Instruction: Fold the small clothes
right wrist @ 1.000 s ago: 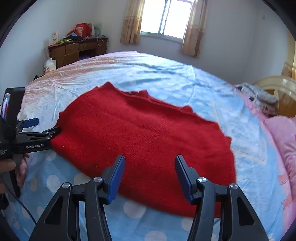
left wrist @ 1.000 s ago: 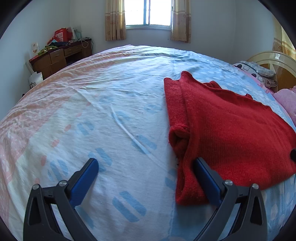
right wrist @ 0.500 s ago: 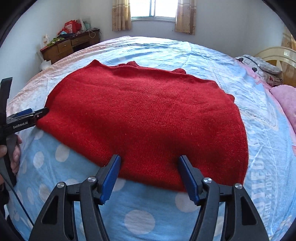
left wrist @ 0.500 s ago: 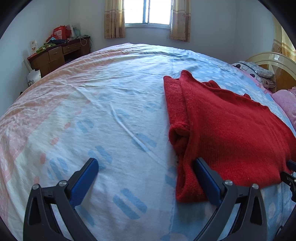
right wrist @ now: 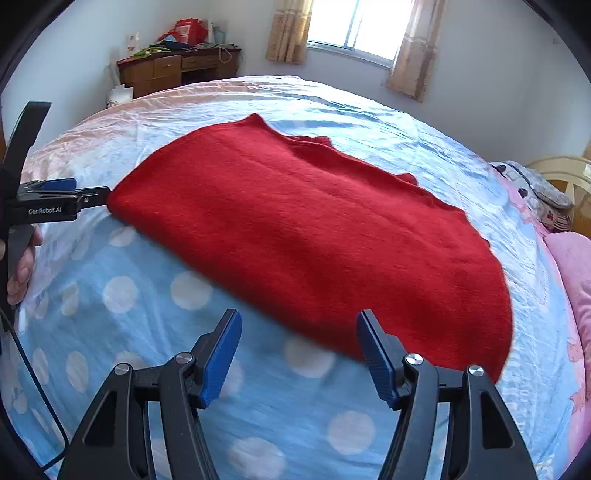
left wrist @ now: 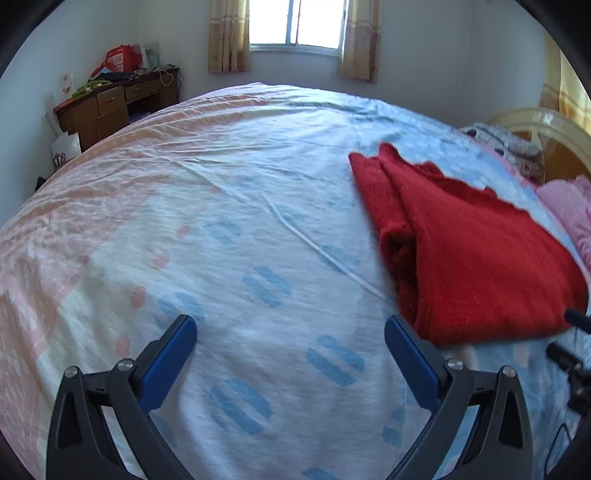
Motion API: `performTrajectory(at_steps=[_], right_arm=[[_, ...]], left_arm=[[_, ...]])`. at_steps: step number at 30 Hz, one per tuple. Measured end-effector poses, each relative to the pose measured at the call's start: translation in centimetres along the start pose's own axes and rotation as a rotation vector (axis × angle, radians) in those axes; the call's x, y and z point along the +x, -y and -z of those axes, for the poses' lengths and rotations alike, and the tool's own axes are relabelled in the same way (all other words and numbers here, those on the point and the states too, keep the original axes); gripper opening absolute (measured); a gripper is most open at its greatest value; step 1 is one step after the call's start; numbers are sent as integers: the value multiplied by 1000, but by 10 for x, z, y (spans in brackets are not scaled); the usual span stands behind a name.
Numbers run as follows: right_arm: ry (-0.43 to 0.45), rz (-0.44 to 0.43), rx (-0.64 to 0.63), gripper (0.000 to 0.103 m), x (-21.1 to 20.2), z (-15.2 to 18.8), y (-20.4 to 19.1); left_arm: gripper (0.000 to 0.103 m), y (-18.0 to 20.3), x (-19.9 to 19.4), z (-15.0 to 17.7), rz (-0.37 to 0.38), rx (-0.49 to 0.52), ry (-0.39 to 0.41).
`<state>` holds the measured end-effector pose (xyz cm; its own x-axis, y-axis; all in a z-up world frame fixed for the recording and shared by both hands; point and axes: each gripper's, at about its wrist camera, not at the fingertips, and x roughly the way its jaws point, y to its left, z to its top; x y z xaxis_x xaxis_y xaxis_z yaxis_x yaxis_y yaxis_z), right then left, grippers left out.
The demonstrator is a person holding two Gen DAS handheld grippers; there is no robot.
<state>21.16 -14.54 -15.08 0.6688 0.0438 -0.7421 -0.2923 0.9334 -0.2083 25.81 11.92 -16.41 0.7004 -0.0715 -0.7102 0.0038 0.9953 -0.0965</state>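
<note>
A red knitted sweater lies flat on the bed, its left side folded over. In the left wrist view the sweater lies at the right, its folded edge just beyond my right fingertip. My left gripper is open and empty over bare sheet; it also shows in the right wrist view at the sweater's left corner. My right gripper is open and empty, just short of the sweater's near hem.
The bed sheet is blue and pink with spots. A wooden desk with clutter stands at the far left wall. A pink pillow and the headboard are at the right. A window is at the back.
My left gripper has drawn back to the left, off the sweater's folded edge. My right gripper has pulled back from the hem and swung its view to the left.
</note>
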Motion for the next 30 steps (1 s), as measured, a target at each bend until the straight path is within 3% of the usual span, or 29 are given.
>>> performTrajectory(at_steps=[8, 12, 18, 23, 30], right_arm=[[97, 17, -156, 65, -7, -17, -49], [125, 12, -222, 65, -2, -25, -73], [171, 29, -296, 61, 7, -29, -105], [238, 112, -360, 50, 14, -28, -127], [291, 202, -464, 46, 28, -36, -159]], left_arm=[[103, -8, -1, -16, -15, 15, 27], [103, -15, 3, -34, 18, 32, 50], [103, -27, 21, -53, 167, -7, 41], [103, -18, 36, -64, 223, -24, 28], [103, -9, 60, -90, 306, -56, -7]])
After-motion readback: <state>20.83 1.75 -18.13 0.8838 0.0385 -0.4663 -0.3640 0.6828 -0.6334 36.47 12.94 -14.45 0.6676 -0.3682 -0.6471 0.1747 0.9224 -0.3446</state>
